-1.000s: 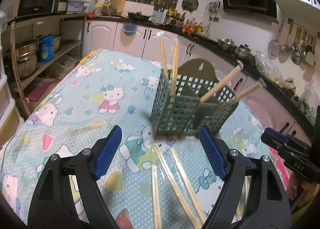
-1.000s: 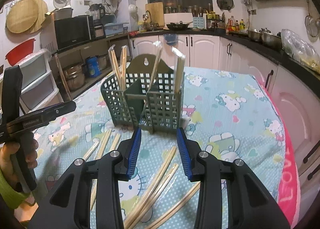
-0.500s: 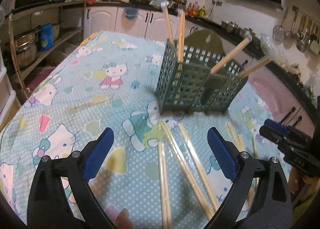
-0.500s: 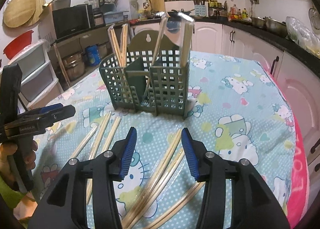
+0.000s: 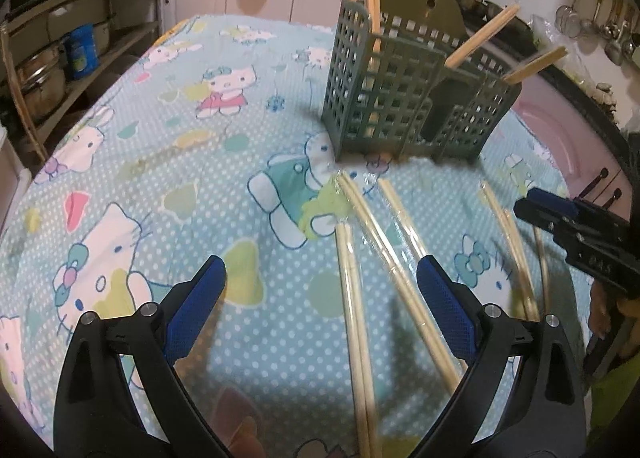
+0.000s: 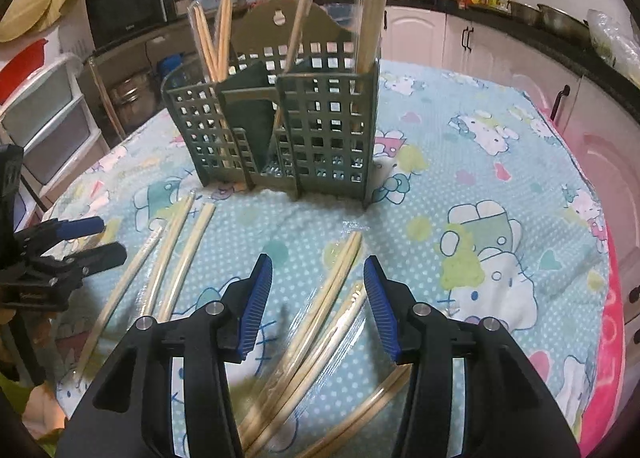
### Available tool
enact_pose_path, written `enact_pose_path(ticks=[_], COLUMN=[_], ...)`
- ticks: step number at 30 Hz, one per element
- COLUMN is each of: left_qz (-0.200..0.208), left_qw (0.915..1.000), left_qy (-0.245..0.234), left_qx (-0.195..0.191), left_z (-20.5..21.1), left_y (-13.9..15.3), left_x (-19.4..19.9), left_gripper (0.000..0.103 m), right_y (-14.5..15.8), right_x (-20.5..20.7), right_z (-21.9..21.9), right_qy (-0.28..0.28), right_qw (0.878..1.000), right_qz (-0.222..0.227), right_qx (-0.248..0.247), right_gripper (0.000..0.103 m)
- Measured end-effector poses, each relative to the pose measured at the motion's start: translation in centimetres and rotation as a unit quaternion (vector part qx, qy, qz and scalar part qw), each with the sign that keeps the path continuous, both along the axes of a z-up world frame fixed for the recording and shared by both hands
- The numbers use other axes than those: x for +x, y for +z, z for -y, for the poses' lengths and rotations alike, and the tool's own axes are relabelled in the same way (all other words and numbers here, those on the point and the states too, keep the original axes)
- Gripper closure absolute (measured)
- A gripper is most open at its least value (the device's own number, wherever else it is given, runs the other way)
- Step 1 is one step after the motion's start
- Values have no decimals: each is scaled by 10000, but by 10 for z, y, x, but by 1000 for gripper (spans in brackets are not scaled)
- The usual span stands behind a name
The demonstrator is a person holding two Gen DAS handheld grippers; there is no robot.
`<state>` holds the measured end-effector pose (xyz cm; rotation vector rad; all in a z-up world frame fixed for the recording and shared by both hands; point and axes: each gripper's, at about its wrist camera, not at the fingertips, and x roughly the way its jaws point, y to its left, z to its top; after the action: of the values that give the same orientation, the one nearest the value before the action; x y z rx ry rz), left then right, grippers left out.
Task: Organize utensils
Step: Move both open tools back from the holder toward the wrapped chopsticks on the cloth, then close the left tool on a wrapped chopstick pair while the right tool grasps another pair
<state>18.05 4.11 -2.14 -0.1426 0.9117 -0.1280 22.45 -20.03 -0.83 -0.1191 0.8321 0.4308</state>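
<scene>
1. We see a green slotted utensil holder [image 5: 404, 98] standing upright on the cartoon-print tablecloth [image 5: 168, 162], with wrapped chopsticks [image 6: 370, 6] poking out of its compartments.
2. Our left gripper [image 5: 320, 286] has its jaws spread wide, nothing pressed between the pads; loose wrapped chopstick pairs [image 5: 356, 298] lie on the cloth under the gap.
3. Our right gripper [image 6: 318, 298] has just been opening its jaws, now partly apart above another chopstick bundle [image 6: 324, 306], not clamping it.
</scene>
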Motion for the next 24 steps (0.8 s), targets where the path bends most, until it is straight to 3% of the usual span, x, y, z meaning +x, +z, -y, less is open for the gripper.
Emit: enact_pose_path(ticks=[4, 12, 14, 24], left_qz=[-93, -152, -182, -308], left_qw=[9999, 9996, 9993, 9988], left_qy=[-52, -209, -314, -369], left_qx=[68, 58, 6, 23], left_z=[1, 9, 13, 16], left_y=[-5, -11, -11, -16], left_x=[1, 4, 6, 17], left_gripper=[19, 63, 69, 77], right_y=[-5, -12, -15, -34], right_x=[10, 28, 31, 53], right_z=[-2, -4, -5, -7], right_qy=[-21, -62, -85, -287], right_qw=[10000, 9997, 9996, 9983], right_qz=[-84, -169, -197, -484], right_qx=[-50, -145, -197, -145], right_gripper=[57, 57, 57, 57])
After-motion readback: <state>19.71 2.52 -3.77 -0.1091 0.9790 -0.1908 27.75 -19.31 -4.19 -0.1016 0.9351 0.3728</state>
